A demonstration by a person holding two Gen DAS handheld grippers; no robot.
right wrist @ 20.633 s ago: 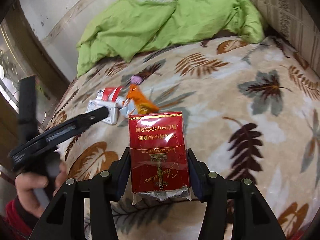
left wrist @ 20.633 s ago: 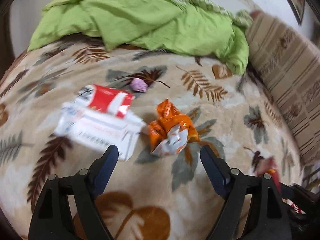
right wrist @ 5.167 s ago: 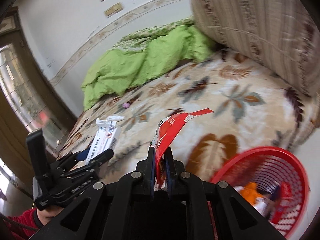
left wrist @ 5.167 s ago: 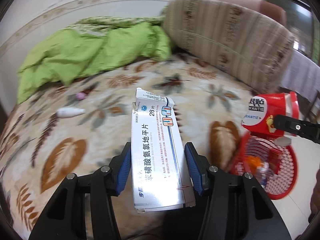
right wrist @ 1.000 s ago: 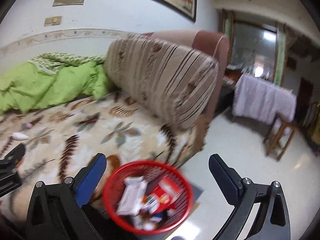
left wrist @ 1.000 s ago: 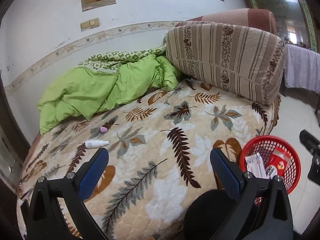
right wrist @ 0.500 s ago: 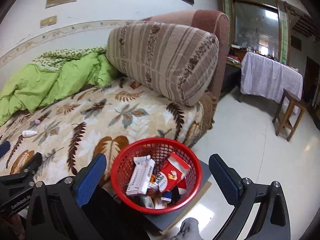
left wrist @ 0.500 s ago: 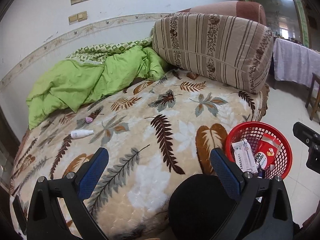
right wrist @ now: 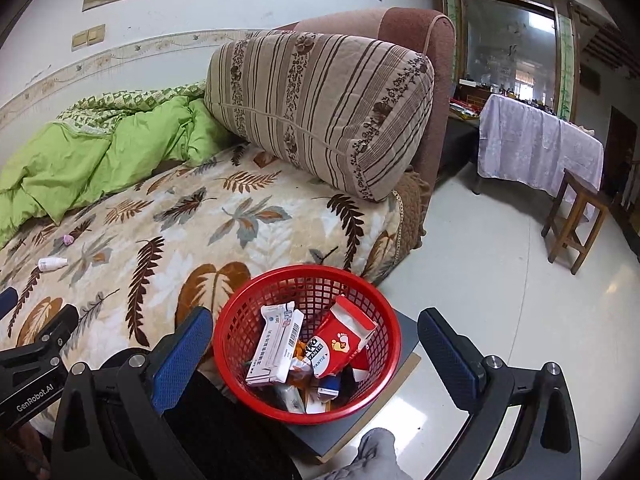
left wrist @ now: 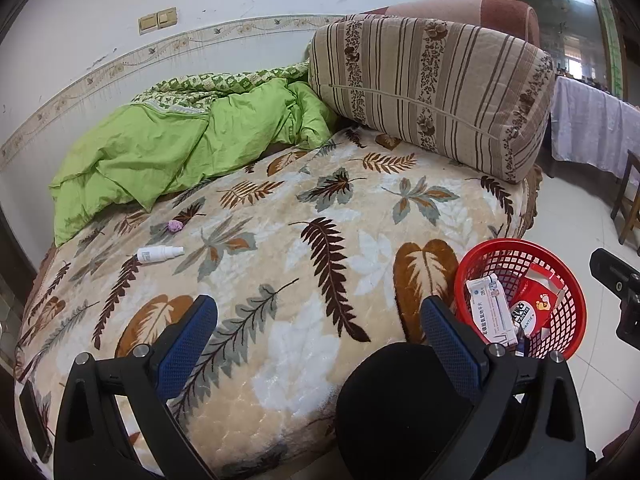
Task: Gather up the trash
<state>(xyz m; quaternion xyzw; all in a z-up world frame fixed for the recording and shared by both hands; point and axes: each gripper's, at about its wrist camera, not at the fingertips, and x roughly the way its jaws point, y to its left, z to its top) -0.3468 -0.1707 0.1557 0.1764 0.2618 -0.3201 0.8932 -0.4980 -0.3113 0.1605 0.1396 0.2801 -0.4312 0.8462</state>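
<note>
A red mesh basket (right wrist: 240, 312) stands on a grey board beside the bed; it also shows in the left wrist view (left wrist: 568, 280). In it lie a white medicine box (right wrist: 276, 344), a red carton (right wrist: 340, 340) and several smaller wrappers. On the leaf-patterned blanket (left wrist: 320, 240) lie a small white bottle (left wrist: 159, 254) and a small purple wad (left wrist: 174, 226). My left gripper (left wrist: 318, 330) is open and empty above the bed's near edge. My right gripper (right wrist: 314, 354) is open and empty above the basket.
A green quilt (left wrist: 180, 140) is bunched at the bed's far side. A large striped cushion (left wrist: 432, 92) leans against the headboard. A wooden stool (right wrist: 576, 220) and a cloth-covered table (right wrist: 536, 148) stand on the tiled floor to the right.
Both grippers stay open and empty. Over the last second the views have shifted a little; the basket now sits between my right fingers.
</note>
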